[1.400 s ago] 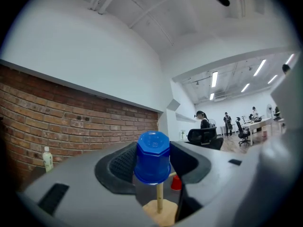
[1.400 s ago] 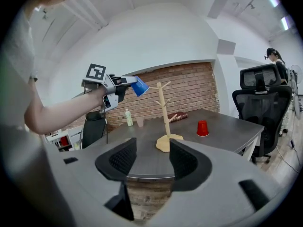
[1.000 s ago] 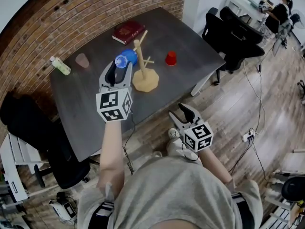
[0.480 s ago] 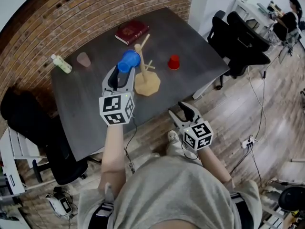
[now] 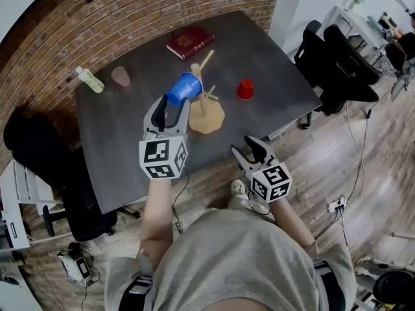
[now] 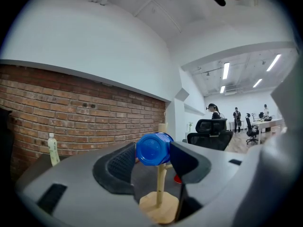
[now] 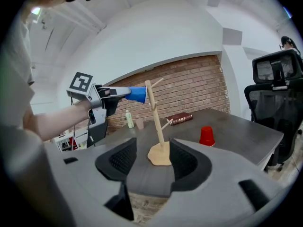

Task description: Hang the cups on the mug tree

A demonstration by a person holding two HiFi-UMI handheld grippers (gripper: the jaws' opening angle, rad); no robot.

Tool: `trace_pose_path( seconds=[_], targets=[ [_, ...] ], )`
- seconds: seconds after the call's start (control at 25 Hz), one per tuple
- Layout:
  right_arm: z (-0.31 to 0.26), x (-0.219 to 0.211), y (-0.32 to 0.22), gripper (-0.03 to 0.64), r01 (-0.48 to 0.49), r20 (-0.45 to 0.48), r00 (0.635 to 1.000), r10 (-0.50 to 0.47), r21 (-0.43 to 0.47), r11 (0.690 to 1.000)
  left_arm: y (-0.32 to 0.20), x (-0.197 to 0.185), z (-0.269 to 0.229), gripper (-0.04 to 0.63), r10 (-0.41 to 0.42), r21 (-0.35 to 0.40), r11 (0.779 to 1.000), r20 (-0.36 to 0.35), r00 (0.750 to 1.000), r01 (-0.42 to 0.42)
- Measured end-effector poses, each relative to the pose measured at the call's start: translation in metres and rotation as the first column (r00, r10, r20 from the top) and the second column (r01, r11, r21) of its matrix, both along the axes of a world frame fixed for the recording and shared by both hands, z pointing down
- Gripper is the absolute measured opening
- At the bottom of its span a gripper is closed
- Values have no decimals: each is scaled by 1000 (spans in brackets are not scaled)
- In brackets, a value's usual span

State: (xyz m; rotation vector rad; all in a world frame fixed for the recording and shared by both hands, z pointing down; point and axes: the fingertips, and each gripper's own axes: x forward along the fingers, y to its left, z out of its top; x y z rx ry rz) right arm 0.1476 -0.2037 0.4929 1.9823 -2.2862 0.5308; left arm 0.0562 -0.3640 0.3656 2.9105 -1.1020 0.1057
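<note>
Left gripper, jaws clamped on blue cup, just beside the mug tree top. Right gripper, jaws apart and empty, off the table near edge; red cup stands clear.

I wear a grey, short-sleeved shirt. My left hand-held gripper and right hand-held gripper are grey with black pads, each bearing a black-and-white marker cube.

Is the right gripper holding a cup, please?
No, the right gripper stands open and empty; the red cup sits on the table.
</note>
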Motion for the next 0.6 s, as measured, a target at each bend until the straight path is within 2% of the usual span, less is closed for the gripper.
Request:
trace_pose_path(
  seconds=[0.2,0.6],
  targets=[
    [-3,11,-20,218,37,-7,999,-37,13,999,3,-3,0,212,-26,-6,1000,-11,1000,26],
    [-1,42,-54,218,105,-32,994,-104,14,994,7,-13,24,212,-134,-55,989,8,991,134]
  ],
)
